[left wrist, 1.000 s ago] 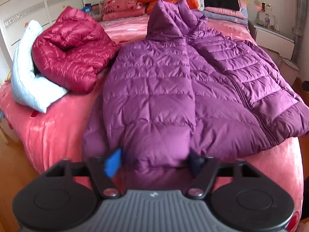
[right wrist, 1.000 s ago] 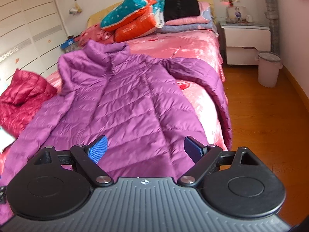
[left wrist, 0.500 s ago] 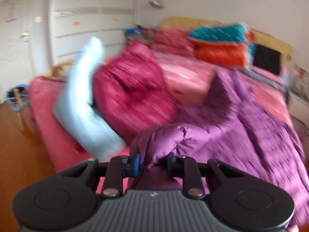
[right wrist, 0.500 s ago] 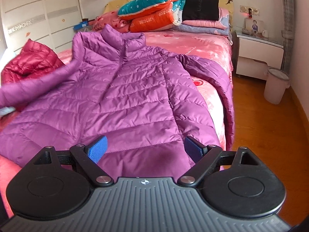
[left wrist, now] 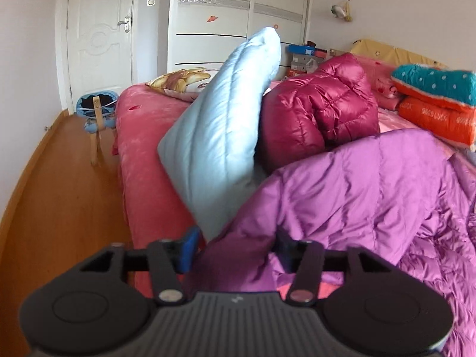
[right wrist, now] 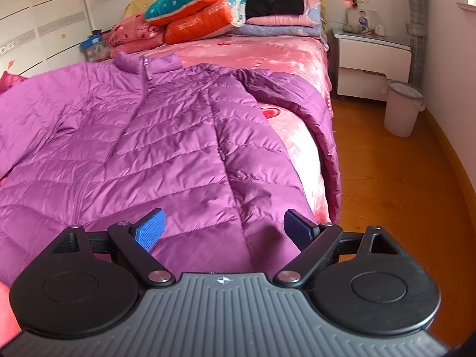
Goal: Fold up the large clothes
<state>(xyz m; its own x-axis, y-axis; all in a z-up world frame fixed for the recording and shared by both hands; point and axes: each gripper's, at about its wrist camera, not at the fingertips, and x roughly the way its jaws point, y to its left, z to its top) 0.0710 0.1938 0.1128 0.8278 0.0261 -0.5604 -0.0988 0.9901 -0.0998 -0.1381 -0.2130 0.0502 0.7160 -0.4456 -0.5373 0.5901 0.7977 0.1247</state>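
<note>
Purple jacket [right wrist: 166, 136]: spread front-up across the pink bed [right wrist: 285, 59], collar toward the upper left of the right wrist view, zip running down the middle; it fills the left and centre of that frame.
Near sleeve [left wrist: 342, 196]: in the left wrist view it comes up from the lower centre and stretches toward the right side of the frame.
Far sleeve [right wrist: 306, 110]: hangs over the bed's right edge, down toward the wooden floor [right wrist: 392, 184].
My left tool [left wrist: 236, 247]: the jaws have just been opening, and the sleeve's cuff end still lies between them (whether the pads still press on it, I cannot tell).
My right tool [right wrist: 224, 227]: released, jaws wide apart, poised above the jacket's hem at the lower centre, nothing pinched.
Light blue jacket [left wrist: 220, 131]: stands propped in the centre of the left wrist view, just left of the sleeve.
Dark red jacket [left wrist: 321, 119]: bunched up behind the purple sleeve, touching the blue one.
Folded bedding [right wrist: 202, 9]: stacked at the head of the bed, top centre.
Nightstand [right wrist: 372, 56]: upper right, with a pale bin [right wrist: 401, 107] beside it on the floor.
</note>
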